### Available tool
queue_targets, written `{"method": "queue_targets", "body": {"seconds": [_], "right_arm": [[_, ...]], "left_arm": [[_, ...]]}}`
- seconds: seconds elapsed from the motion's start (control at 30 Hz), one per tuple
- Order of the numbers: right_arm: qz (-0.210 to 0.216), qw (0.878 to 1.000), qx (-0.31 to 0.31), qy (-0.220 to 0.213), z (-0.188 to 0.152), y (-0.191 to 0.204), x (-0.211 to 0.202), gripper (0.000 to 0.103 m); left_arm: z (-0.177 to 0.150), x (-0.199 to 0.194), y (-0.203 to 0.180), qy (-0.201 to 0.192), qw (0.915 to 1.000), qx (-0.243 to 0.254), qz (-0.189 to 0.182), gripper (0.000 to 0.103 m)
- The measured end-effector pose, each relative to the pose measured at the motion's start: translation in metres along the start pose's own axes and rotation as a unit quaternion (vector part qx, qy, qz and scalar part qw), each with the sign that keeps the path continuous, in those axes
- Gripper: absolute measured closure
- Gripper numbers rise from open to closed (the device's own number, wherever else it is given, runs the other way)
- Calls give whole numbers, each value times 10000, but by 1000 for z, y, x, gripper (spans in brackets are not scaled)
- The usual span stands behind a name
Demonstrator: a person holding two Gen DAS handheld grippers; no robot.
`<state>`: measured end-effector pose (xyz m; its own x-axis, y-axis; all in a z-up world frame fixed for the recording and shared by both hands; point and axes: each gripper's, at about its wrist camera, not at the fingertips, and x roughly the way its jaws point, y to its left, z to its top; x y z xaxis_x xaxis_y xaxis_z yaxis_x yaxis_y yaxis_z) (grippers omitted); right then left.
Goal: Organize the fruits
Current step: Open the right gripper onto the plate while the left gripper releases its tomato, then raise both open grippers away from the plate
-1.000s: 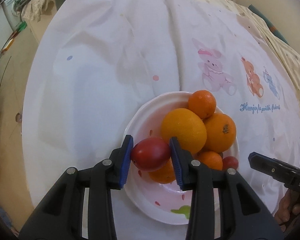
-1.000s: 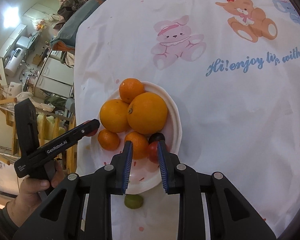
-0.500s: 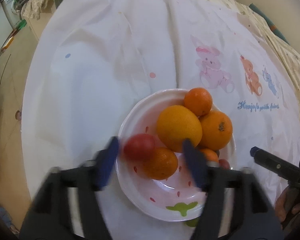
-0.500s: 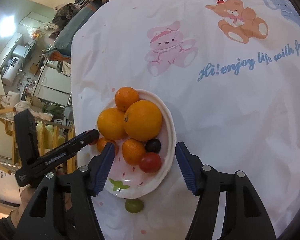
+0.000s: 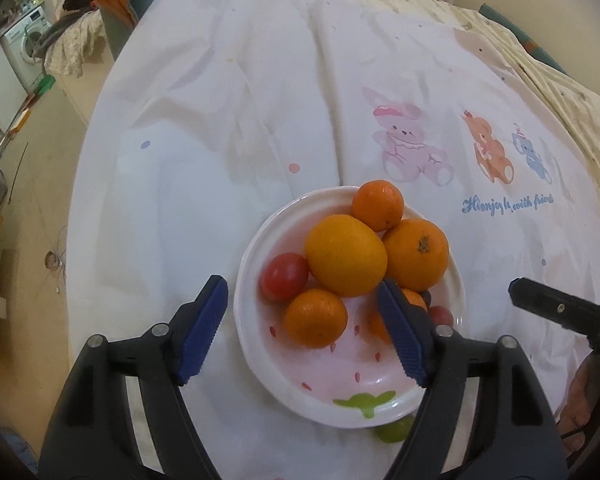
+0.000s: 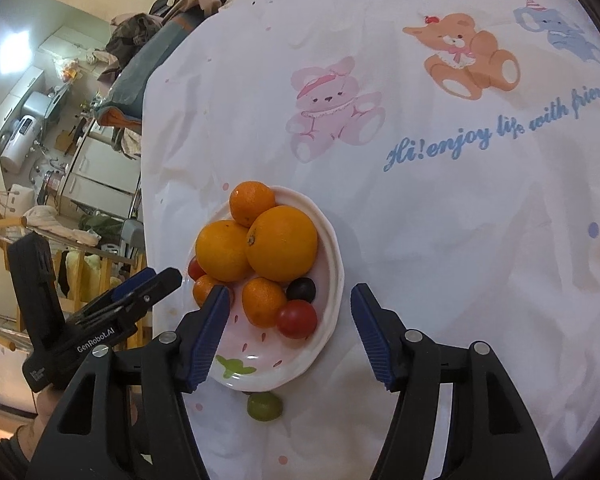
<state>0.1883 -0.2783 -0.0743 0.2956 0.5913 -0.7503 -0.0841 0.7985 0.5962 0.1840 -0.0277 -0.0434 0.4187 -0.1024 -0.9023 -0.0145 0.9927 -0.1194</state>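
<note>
A white bowl [image 5: 256, 344] [image 6: 332, 264] on the printed tablecloth holds several oranges, led by a large one [image 5: 345, 255] [image 6: 282, 244]. A red tomato [image 5: 283, 282] lies at its left side, and another red tomato [image 6: 297, 319] with a dark grape [image 6: 301, 289] lies at its right. A green grape [image 6: 264, 406] [image 5: 394, 429] lies on the cloth just outside the bowl's near rim. My left gripper [image 5: 304, 330] is open and empty above the bowl's near side. My right gripper [image 6: 290, 338] is open and empty, also above the bowl.
The white tablecloth [image 6: 440, 220] with bear prints and blue lettering covers a round table; its edge drops off at the left [image 5: 84, 184]. Room furniture and clutter [image 6: 60, 128] lie beyond that edge. Each gripper shows in the other's view, the right one [image 5: 560, 312] and the left one [image 6: 100, 320].
Both grippers opened and drew back. The left let go of its red tomato, which now lies in the bowl; the right released the other red tomato into the bowl.
</note>
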Motion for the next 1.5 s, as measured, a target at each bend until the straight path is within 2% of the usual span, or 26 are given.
{"method": "queue_targets", "body": {"seconds": [0.33,0.63,0.83,0.93,1.0,1.17,1.27,1.4,1.5], "right_arm": [[-199,9997,-40,-111,-33,5,-29,38],[-312,9995,38,-19,-80,7,-42,37],[-354,9992,175,0,-95,7,-44,37],[-353,9991,233,37,-96,6,-42,37],[-390,9988,298,38,-97,4,-40,37],[-447,9984,356,20,-96,1,-38,37],[-392,9985,393,23,-95,0,-37,37],[-385,9986,359,62,-94,1,-34,37],[-360,9987,360,87,-93,0,-33,37]], "left_arm": [[-27,-42,4,-185,9998,119,19,29],[-65,-54,20,-51,9997,-199,-142,29],[-86,-36,21,329,9984,-349,-301,30],[-92,-27,11,519,9974,-226,-440,38],[-93,-20,6,618,9969,-158,-457,47],[-93,0,-7,900,9919,-289,-846,56],[-93,9,-16,1075,9895,-271,-932,69],[-92,17,-21,1182,9889,-306,-849,70],[-91,21,-22,1282,9865,-375,-948,70]]}}
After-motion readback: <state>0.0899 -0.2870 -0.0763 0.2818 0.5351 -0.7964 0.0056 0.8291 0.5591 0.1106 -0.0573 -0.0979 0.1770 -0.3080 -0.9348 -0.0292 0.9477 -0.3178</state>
